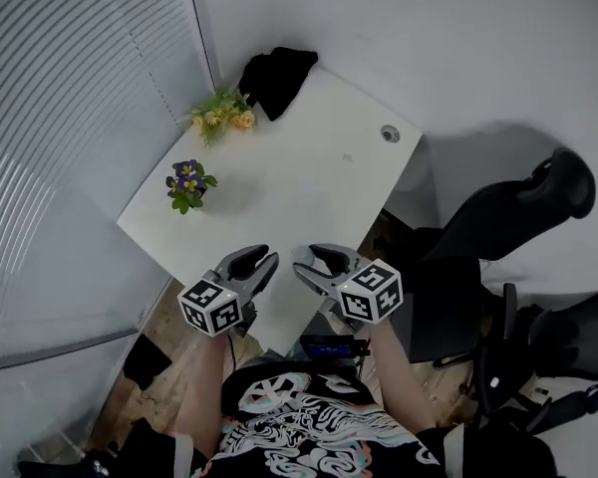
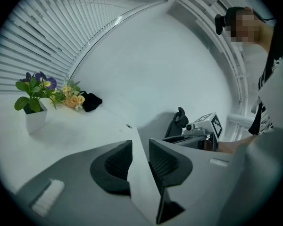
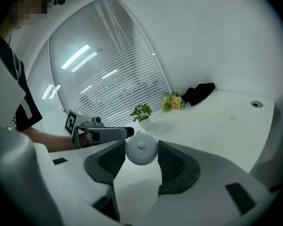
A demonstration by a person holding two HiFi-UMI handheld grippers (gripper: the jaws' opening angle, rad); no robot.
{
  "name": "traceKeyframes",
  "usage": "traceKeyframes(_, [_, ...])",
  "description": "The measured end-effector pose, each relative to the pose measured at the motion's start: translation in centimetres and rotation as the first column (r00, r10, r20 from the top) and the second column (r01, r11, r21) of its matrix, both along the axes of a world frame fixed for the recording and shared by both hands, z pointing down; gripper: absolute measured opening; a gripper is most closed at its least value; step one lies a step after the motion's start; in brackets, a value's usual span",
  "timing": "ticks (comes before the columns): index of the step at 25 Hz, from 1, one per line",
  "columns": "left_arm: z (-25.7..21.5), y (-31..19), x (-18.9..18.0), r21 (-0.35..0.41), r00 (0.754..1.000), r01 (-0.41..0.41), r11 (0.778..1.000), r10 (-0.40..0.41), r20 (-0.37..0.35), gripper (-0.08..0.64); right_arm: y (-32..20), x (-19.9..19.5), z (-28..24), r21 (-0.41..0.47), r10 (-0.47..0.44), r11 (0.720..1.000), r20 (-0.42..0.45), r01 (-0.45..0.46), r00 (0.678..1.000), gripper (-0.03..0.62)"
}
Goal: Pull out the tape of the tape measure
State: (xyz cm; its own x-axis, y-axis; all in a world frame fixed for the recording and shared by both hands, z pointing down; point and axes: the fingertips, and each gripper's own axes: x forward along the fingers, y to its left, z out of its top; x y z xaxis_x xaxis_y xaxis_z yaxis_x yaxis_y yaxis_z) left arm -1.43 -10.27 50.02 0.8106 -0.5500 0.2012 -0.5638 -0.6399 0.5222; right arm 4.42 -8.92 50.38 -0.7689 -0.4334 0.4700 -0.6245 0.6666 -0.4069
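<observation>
Being clamped by the right hand-held gripper (image 3: pixel 141 150), the tape measure (image 3: pixel 141 147) is apparently being presented to the wide, empty left hand-held gripper (image 2: pixel 140 150) at nine o'clock.

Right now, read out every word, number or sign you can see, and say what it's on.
No words or numbers are readable.
On left gripper and right gripper: square markers, coded patterns only.
The tape measure: no print shows.
The shirt: swirled print, illegible.

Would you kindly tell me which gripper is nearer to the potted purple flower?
Left. In the head view, the left gripper hovers just down-right of the potted purple flower. The right gripper is farther right, on the left gripper's far side.
</observation>
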Motion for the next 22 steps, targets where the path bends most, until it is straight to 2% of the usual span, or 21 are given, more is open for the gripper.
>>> traceKeyframes(3, [-0.8,0.4,0.0,0.018,1.000,0.000,1.000,0.000,-0.017,0.112,0.5,0.1,-0.9,0.006,0.000,1.000,0.046,-0.001,0.999,0.218])
traceKeyframes(8, [-1.9,1.4,-0.3,0.046,1.000,-0.016,0.999,0.017,-0.019,0.112,1.5,-0.1,-1.7,0.020,-0.029,0.999,0.066,0.028,0.997,0.218])
traceKeyframes(13, [-3.1,1.9,-0.4,0.073,0.998,-0.032,0.997,0.036,-0.056,0.107,2.0,-0.6,-2.3,0.022,-0.066,0.998,0.088,0.065,0.994,0.218])
traceKeyframes(16, [-3.3,2.3,-0.5,0.084,0.996,-0.045,0.995,0.051,-0.071,0.078,2.5,-1.2,-2.4,0.021,-0.098,0.995,0.095,0.097,0.991,0.218])
traceKeyframes(22, [-4.2,2.7,-0.4,0.074,0.979,-0.077,0.994,0.089,-0.183,0.080,3.0,-1.7,-2.3,0.005,-0.136,0.991,0.111,0.136,0.984,0.218])
